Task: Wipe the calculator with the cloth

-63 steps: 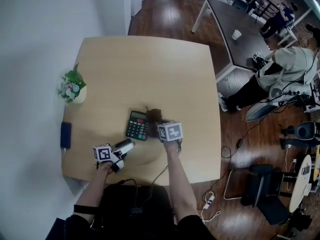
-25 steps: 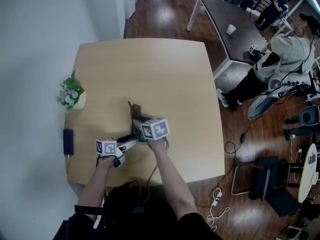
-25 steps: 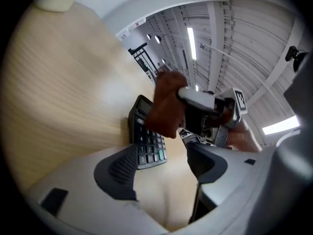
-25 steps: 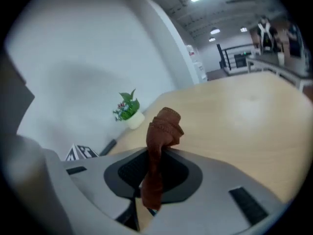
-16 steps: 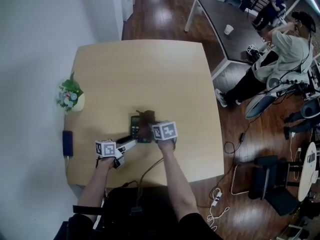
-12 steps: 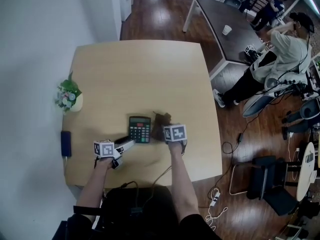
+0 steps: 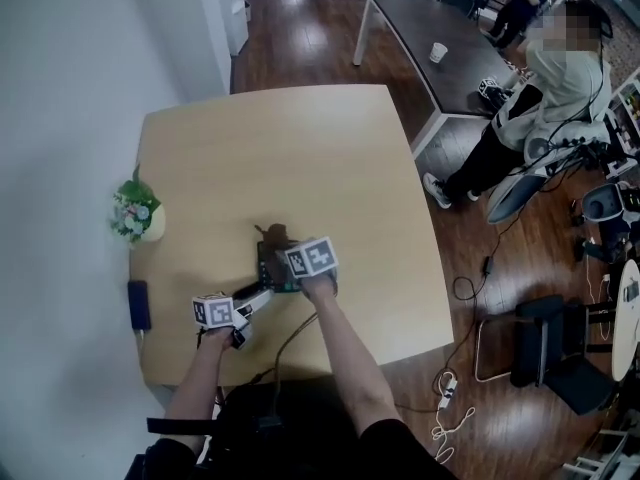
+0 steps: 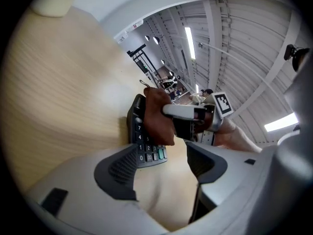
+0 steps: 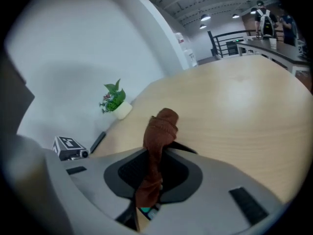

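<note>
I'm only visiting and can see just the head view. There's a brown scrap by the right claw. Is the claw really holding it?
Observer: Yes. The right gripper view shows the right claw shut on the brown cloth, with the bunched end sticking out past the tips.
Visitor: Has the left claw got anything?
Observer: No. In the left gripper view the left claw stands open and empty. The calculator lies just beyond its tips.
Visitor: Is the cloth on the calculator?
Observer: That same view shows it lying across the number keys, with the nearest rows uncovered.
</note>
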The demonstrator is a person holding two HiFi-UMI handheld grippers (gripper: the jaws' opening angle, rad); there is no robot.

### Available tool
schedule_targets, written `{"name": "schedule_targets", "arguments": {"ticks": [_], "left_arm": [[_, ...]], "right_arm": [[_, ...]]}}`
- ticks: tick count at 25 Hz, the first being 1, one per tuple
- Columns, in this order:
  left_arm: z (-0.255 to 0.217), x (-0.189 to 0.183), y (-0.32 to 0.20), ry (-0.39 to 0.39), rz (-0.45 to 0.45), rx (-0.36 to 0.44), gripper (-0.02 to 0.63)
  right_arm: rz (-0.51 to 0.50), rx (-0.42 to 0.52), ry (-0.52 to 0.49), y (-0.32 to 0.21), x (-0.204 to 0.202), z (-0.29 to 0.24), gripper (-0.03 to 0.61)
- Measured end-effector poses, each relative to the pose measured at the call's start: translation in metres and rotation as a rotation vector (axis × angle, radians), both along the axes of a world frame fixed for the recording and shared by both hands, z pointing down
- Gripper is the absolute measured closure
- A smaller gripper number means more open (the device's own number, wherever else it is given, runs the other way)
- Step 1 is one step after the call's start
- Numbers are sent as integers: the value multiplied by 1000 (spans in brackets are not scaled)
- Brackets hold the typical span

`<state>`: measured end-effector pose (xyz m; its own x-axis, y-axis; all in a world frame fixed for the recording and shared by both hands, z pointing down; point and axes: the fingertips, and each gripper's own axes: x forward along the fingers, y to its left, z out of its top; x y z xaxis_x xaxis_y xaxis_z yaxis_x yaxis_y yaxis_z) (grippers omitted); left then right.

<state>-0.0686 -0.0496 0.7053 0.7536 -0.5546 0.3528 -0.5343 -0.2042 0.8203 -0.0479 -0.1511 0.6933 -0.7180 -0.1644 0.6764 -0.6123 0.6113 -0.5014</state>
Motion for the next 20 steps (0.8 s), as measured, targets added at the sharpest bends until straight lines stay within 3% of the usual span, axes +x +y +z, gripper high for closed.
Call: {"name": "schedule_targets", "arguments": {"ticks": [7,9,13,16,20], "left_arm": [[-2,2,-2,-12,9,13,308],[-1,2,-1,-15,14,19,308],[-3,7,0,-1,21,20,308],[-4,10,2,6,5,22,308],[-9,4,5,97,-64,25,308]], "right_arm": [[237,-34,102,-12,125,26,510],[254,-30,142,-2,143,35,510],[103,54,153,8,105,35,511],[-39,155,221,1,73,32,511],[-130,222,307,-11,63,29,511]]}}
